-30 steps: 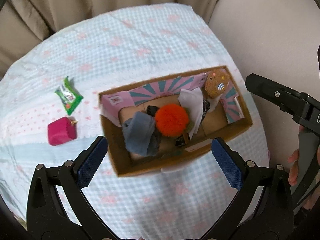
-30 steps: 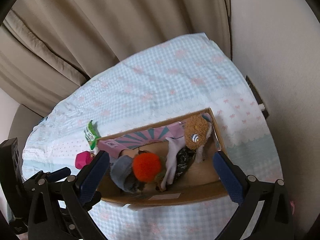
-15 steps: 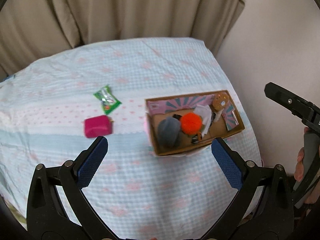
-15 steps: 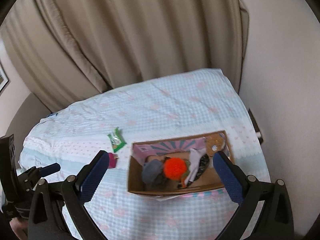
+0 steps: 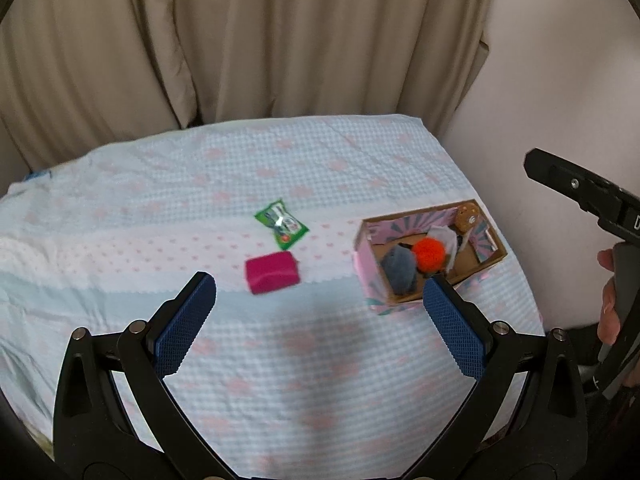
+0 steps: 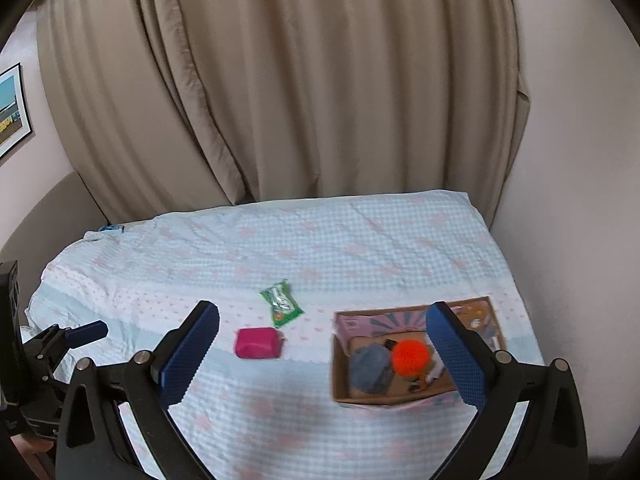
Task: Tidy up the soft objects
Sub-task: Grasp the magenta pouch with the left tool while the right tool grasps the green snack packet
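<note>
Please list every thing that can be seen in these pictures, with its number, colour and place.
cardboard box: one, brown with pink lining, right side of the bed
orange pompom: one, orange, inside the box
grey soft item: one, grey, inside the box, beside the pompom
brown plush toy: one, brown, far corner of the box
pink pouch: one, magenta, on the bed, left of the box
green packet: one, green, just behind the pouch
bedspread: one, pale blue and pink
curtain: beige, behind the bed
framed picture: one, left wall
left tool: black, blue pads, open, empty
right tool: same, open, empty
</note>
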Demonstrator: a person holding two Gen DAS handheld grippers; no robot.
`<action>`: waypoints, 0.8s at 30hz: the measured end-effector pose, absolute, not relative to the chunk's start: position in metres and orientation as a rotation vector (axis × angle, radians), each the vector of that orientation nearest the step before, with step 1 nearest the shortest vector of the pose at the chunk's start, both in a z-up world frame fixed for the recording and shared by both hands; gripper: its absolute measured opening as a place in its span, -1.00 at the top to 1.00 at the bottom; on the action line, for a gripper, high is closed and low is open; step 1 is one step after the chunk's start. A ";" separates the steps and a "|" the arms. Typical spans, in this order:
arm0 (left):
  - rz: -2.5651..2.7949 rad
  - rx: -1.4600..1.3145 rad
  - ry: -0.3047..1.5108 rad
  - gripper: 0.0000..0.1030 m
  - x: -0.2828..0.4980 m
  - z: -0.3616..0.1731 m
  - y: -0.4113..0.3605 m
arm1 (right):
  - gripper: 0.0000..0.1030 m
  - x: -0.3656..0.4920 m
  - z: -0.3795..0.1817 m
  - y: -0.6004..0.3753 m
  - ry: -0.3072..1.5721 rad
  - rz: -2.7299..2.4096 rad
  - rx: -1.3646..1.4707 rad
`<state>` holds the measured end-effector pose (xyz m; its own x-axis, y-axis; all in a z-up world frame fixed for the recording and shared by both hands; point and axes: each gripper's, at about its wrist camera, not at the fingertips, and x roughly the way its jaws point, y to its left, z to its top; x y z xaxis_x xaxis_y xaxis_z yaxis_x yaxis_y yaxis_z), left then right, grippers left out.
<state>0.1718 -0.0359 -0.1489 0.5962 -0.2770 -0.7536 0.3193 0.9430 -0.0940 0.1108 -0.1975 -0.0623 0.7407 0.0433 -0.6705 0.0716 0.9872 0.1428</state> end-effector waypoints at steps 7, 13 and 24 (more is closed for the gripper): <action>-0.392 0.069 0.861 -1.00 0.196 -0.157 0.009 | -1.00 0.140 -0.072 -0.144 0.757 0.000 0.166; -0.409 0.077 0.898 -1.00 0.231 -0.180 0.033 | -1.00 0.174 -0.092 -0.120 0.812 0.034 0.155; -0.451 0.139 1.003 -1.00 0.300 -0.254 0.023 | -1.00 0.267 -0.163 -0.109 0.968 0.136 0.110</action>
<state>0.2996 0.0230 -0.2537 0.4550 -0.3010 -0.8381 0.4268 0.8997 -0.0914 0.2667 -0.1095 -0.1628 0.5600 0.1639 -0.8121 -0.0657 0.9859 0.1536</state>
